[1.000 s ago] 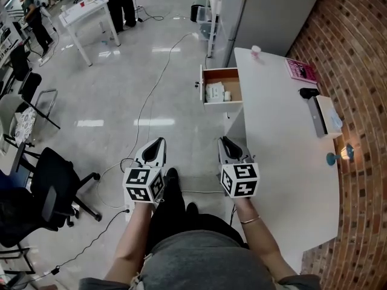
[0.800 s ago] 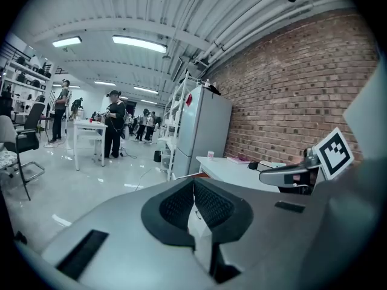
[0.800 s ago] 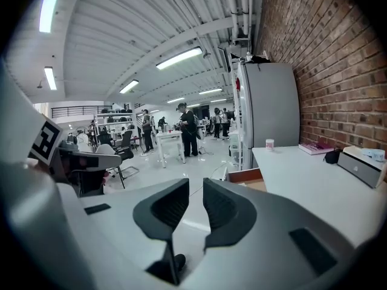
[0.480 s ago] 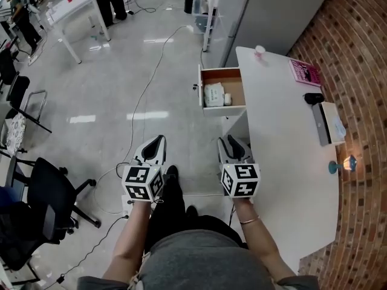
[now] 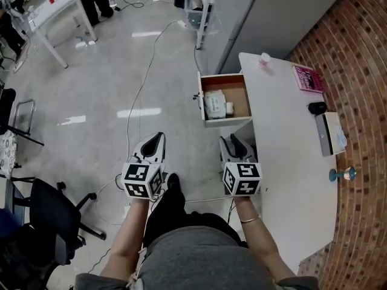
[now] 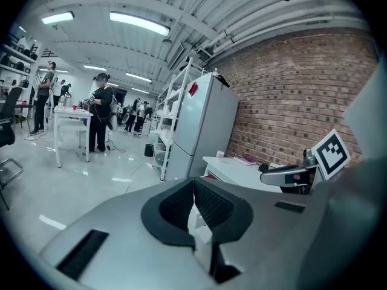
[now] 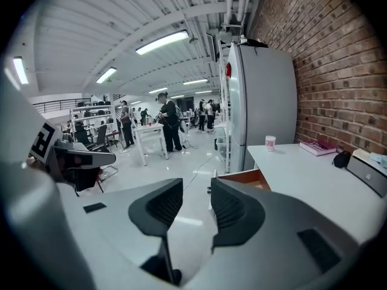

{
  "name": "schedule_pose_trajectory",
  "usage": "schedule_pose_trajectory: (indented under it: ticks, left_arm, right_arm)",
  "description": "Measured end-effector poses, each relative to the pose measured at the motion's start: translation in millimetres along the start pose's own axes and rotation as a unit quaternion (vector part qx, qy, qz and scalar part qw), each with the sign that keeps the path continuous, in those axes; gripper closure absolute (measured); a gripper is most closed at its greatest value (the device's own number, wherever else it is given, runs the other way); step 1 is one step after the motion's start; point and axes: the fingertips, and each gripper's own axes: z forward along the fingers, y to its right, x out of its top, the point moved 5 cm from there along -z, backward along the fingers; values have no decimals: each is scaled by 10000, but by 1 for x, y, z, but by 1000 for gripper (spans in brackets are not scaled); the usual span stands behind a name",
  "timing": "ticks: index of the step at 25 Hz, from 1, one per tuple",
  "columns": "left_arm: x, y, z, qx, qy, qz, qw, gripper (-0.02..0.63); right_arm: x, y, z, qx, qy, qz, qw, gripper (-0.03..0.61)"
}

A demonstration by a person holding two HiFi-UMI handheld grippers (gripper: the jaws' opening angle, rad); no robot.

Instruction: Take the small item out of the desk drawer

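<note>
The right gripper [image 7: 196, 193] is opening, its jaws standing partway apart with nothing between them but a view of the floor; the left gripper [image 6: 193, 186] is sitting with its jaws closed together and empty. In the head view both are hovering low in the frame, side by side and well apart from the work. Above them, at upper centre, the drawer [image 5: 227, 122] is hanging open from the edge of the white desk [image 5: 284, 156]; inside it a small pale item [image 5: 230, 107] is lying at the right of a larger white packet [image 5: 214, 103], just beside it and perhaps touching. That closeness is looking like the main risk, since jaws coming in wide could be catching the packet along with, or instead of, the small item. A reach coming in too low could also be striking the drawer's near wall and nudging it shut, or pushing the item deeper.
</note>
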Motion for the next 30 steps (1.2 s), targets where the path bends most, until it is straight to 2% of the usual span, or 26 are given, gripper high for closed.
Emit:
schedule_pose_trajectory:
  ticks: [12,21,30]
  left_arm:
    - [16,-46,56,-360,-112,-43,9993,591]
    - [13,-37,92,-679,-325,-127,9971,591]
    - [26,-21,156,-810,-542,38,9952,591]
  right_arm:
    - [12,-11,50,-305,-248,11,9992,436]
    - [4,14,57,-593,-343,219,9974,437]
    - [8,60,93,-690,-487,467,9953,437]
